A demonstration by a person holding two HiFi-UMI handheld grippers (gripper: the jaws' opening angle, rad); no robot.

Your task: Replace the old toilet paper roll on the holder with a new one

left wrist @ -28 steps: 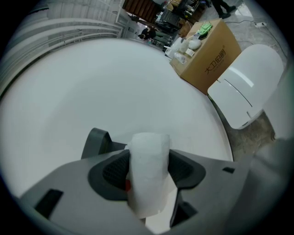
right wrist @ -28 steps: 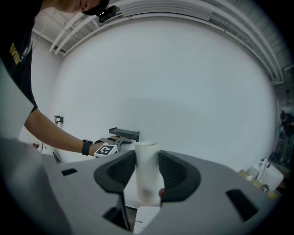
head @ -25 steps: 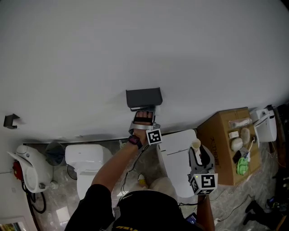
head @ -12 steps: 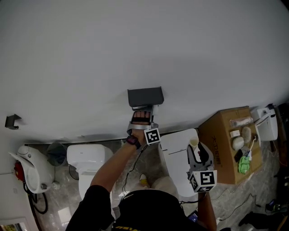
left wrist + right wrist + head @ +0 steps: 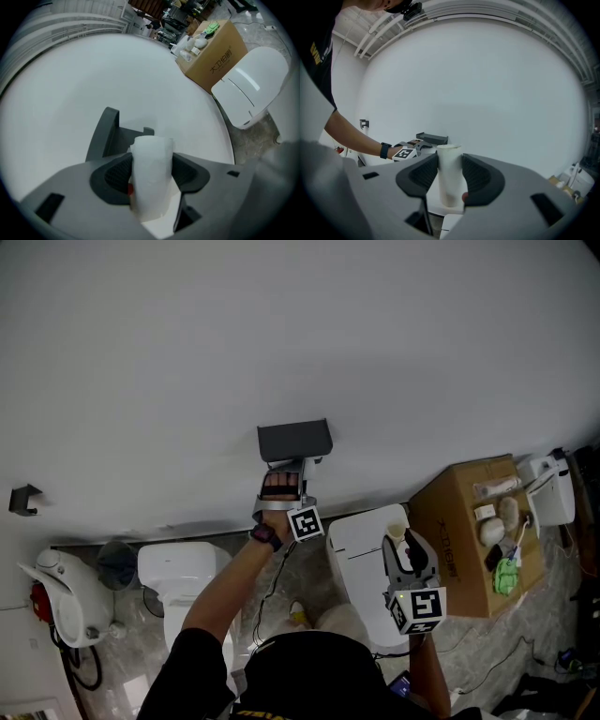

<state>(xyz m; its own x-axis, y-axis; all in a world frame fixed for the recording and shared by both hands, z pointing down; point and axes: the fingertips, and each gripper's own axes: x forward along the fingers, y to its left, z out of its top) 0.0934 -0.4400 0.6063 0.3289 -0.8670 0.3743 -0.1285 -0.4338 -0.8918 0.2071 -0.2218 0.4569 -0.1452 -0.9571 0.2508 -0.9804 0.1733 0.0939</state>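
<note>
Left gripper [image 5: 286, 468] is right up at the dark grey holder [image 5: 295, 440] on the white wall [image 5: 281, 324], just beneath it in the head view. Its jaws are clamped on a white roll [image 5: 151, 173]. In the left gripper view the pads press on both flanks of the roll, which stands up between them. The holder's grey bracket sits directly behind the roll, very near, but I can't tell whether they touch. The person's hand [image 5: 278, 487] on that gripper reaches up along the wall, with a dark watch [image 5: 265, 534] on the wrist below it.

Over to the right gripper [image 5: 409, 554]. It hangs well away from the holder, down and to the right of it in the head view. Its jaws are closed on a pale tube [image 5: 449, 173], held upright with the top end poking clear above the pads. From this gripper's own view the holder is off in the distance, just left of the tube's top, with the left gripper's marker cube [image 5: 404, 153] in front of it.

Below the holder and to the left, a white toilet [image 5: 178, 568] stands on the marbled floor [image 5: 122, 652]. Below it and to the right lies a white lid [image 5: 361, 545], right beside the right gripper. Further right of the holder stands a cardboard box [image 5: 459, 549] with small items on top.
</note>
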